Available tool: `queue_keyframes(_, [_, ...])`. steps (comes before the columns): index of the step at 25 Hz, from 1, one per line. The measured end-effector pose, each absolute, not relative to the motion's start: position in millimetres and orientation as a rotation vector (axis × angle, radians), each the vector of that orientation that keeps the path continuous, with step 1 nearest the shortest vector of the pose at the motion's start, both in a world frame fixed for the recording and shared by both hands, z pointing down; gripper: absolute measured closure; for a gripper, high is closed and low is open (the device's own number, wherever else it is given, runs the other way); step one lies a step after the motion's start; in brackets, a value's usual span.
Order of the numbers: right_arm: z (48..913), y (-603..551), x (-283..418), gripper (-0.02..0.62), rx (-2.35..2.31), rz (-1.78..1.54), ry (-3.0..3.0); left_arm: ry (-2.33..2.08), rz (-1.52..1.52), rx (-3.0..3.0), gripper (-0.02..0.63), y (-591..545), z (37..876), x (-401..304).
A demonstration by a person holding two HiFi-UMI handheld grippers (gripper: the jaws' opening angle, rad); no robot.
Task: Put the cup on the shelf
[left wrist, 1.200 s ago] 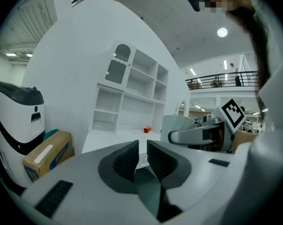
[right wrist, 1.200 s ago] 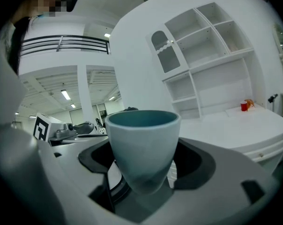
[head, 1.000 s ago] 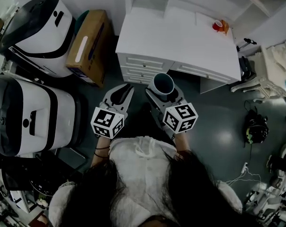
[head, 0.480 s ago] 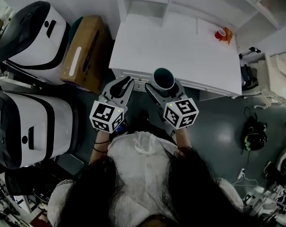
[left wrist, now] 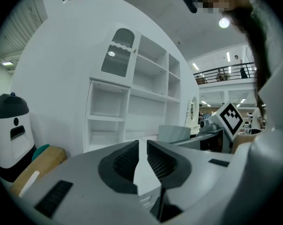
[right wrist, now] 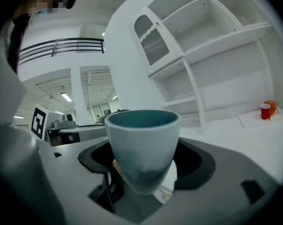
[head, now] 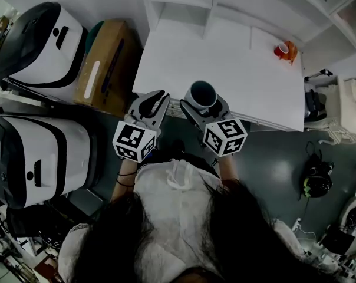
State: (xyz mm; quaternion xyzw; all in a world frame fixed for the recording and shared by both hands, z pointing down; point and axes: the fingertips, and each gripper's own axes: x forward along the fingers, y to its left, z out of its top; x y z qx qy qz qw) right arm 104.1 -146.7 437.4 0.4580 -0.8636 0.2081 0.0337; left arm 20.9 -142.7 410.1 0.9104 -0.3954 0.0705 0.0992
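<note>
My right gripper (head: 203, 103) (right wrist: 142, 159) is shut on a pale blue-grey cup (head: 202, 95) (right wrist: 142, 146), held upright with its teal inside showing. It hovers over the front edge of the white desk (head: 237, 69). My left gripper (head: 152, 103) (left wrist: 140, 159) is just left of it, its jaws nearly together with nothing between them. The white shelf unit (head: 219, 2) (right wrist: 216, 64) (left wrist: 132, 102) rises at the desk's far side, with open compartments.
A small red cup and an orange thing (head: 284, 50) (right wrist: 267, 110) stand at the desk's far right. A cardboard box (head: 104, 61) and two large white-and-black machines (head: 36, 40) stand on the left. Bags and cables (head: 316, 170) lie on the floor at the right.
Both grippers, the right one still holding the cup, have come forward from in front of the desk drawers to its front edge. The jaws keep their states.
</note>
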Motion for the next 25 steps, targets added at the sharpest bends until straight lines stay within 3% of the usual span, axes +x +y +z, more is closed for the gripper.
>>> queue_keyframes(25, [463.3,-245.3,96.8,0.23,1.472,0.582,-2.597,-1.081,0.255,2.722,0.543,-227.9,424.6,12.8])
